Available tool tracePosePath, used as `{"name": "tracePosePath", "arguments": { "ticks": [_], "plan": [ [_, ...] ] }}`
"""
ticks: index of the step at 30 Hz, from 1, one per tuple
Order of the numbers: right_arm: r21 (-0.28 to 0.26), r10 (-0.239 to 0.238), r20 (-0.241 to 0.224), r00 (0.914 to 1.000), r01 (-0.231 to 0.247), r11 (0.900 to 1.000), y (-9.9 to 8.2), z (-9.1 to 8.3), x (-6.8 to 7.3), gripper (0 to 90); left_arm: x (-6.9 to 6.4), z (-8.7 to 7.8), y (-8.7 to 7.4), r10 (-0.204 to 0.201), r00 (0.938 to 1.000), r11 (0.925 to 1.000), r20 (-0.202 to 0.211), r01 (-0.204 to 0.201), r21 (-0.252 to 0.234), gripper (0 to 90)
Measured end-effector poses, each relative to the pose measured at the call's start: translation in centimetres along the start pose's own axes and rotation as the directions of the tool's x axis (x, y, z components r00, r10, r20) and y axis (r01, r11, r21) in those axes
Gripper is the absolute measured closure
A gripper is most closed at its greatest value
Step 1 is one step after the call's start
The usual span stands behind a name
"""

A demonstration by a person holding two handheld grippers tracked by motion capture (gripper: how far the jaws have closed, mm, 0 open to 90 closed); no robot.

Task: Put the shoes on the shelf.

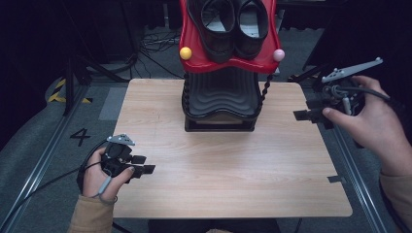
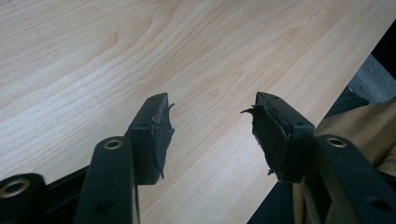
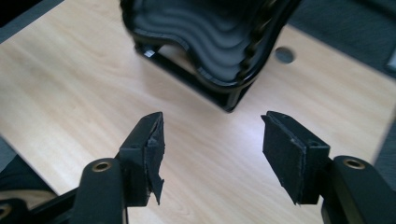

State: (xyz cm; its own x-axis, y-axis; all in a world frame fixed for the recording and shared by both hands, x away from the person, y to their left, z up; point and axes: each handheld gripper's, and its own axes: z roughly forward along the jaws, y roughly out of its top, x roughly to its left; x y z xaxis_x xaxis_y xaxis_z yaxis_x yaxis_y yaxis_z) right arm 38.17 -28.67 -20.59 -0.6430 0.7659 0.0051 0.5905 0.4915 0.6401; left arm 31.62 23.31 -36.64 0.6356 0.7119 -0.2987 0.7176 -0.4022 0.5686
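Only obstacle we see on the table [image 1: 233,160]: the black ribbed stand [image 1: 221,99] at the far middle edge, carrying a red tray [image 1: 194,53] with black shoes [image 1: 233,22] overhanging it. Near half and both side strips are bare wood. Left tongs [image 1: 145,164] sit low at the near-left edge, right tongs [image 1: 303,115] off the right edge, both gaping with nothing between.

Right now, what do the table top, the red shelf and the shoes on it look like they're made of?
Table top: pale wood or wood-look laminate, matte, with grain lines visible; which of the two is unclear. Red shelf: likely moulded plastic, glossy, with soft highlights on its curved edge. Shoes: black, smooth with a slight sheen, possibly leather or a synthetic.
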Motion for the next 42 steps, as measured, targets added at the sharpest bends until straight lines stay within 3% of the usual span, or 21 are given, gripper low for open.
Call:
{"name": "tracePosePath", "arguments": {
  "ticks": [8,10,13,18,22,29,33,42],
  "plan": [
    [0.066,0.022,-0.064,0.9977,-0.017,0.9976,-3.9,4.8,-0.3,39.4,0.1,0.0,-0.6,-0.014,0.9998,0.9999,-0.011,0.014,0.009,47.2],
    [0.071,0.023,-0.066,0.9975,-0.019,0.9973,-4.2,5.3,-0.4,39.3,0.1,0.1,-0.7,-0.016,0.9998,0.9998,-0.010,0.016,0.010,47.2],
    [0.089,0.032,-0.047,0.9984,-0.028,0.9956,-5.5,7.6,-0.8,39.3,0.4,0.4,-0.7,-0.012,0.9998,0.9998,-0.014,0.013,0.015,47.2],
    [0.106,0.064,-0.062,0.9960,-0.058,0.9927,-7.4,10.1,-1.5,39.2,0.7,0.8,-0.8,-0.018,0.9998,0.9995,-0.012,0.018,0.025,47.3],
    [0.111,0.089,-0.067,0.9938,-0.081,0.9905,-8.7,11.4,-2.1,38.2,0.8,1.1,-0.7,-0.018,0.9997,0.9995,-0.017,0.018,0.027,47.2],
    [0.099,0.076,-0.066,0.9950,-0.069,0.9927,-11.1,13.4,-3.2,38.5,1.1,1.7,-0.6,-0.020,0.9997,0.9992,-0.016,0.020,0.033,46.9],
    [0.116,0.114,-0.062,0.9915,-0.106,0.9876,-12.4,14.5,-3.6,38.0,1.2,1.8,-0.6,-0.018,0.9996,0.9993,-0.022,0.019,0.032,47.0],
    [0.141,0.068,-0.062,0.9957,-0.059,0.9882,-13.7,16.3,-4.0,37.2,1.4,2.0,-0.9,-0.025,0.9992,0.9992,-0.032,0.026,0.030,47.1]
  ]
}}
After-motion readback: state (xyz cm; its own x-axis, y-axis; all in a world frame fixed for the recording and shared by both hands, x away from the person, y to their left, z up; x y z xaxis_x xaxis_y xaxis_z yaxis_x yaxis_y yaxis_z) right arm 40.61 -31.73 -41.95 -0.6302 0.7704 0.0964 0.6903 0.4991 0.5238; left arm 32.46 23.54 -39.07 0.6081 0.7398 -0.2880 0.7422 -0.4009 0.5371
